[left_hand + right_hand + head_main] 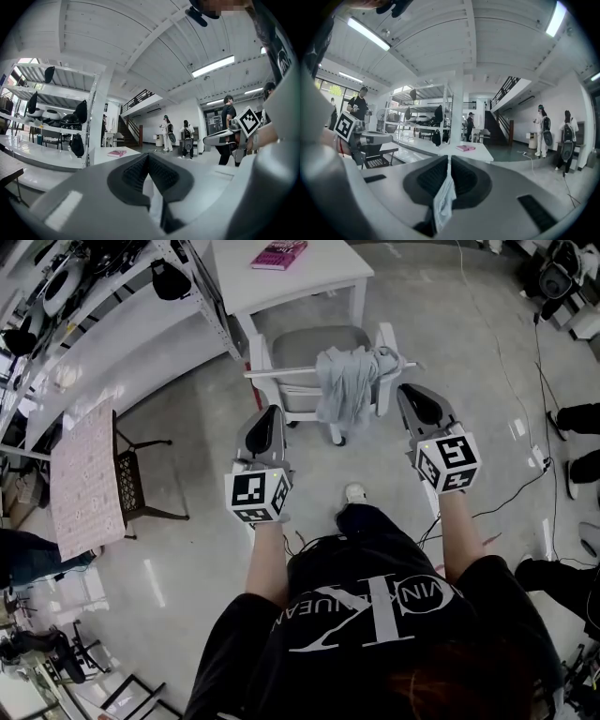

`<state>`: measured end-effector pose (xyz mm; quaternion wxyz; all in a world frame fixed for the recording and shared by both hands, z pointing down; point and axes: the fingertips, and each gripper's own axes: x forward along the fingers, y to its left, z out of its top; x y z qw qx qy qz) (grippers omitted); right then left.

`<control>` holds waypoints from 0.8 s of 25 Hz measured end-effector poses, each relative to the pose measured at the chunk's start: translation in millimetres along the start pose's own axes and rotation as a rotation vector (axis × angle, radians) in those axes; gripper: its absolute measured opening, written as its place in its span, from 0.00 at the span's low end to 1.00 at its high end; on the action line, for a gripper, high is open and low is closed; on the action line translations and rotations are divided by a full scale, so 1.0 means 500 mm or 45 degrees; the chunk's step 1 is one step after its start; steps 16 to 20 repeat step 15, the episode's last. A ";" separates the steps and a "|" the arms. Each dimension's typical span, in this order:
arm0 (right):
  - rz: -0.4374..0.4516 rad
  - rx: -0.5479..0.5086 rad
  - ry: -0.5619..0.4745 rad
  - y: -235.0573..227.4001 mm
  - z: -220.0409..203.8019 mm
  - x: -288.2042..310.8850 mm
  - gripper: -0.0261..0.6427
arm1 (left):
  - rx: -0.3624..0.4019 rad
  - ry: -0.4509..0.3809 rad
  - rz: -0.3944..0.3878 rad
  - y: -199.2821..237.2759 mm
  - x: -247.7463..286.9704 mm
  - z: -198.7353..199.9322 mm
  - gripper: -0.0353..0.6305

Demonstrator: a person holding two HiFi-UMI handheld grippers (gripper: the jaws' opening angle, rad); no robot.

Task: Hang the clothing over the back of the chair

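Both handheld tools are closed. The left gripper (272, 414) and the right gripper (409, 390) point forward at about level, and each gripper's own view shows its jaws pressed together. Only a pale sliver shows in the slit below the pads; what it is cannot be told, and in the head view nothing hangs from either tool.

Just ahead, between the two, stands the chair (272, 374). Its back rail runs crosswise to the person and its seat faces away, toward the table (309, 287). The grey clothing (344, 385) is draped over that rail, with its length hanging down the near side and a bunched part lying toward the rail's right end. It touches neither gripper.

The garment sits right of the chair's middle, so the right gripper looks the nearer, with the cloth ahead of it and a little to its left. The hanging appears largely done. Any straightening would likely fall to that hand, reaching forward and inward along the rail.

Beyond the chair, a pink book (278, 254) lies on the table.
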<state>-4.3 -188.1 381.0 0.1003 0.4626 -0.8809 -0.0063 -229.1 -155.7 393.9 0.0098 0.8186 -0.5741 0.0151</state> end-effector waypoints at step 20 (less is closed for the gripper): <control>-0.013 0.048 -0.013 0.004 -0.014 -0.040 0.09 | 0.000 -0.007 0.028 -0.010 -0.029 0.000 0.07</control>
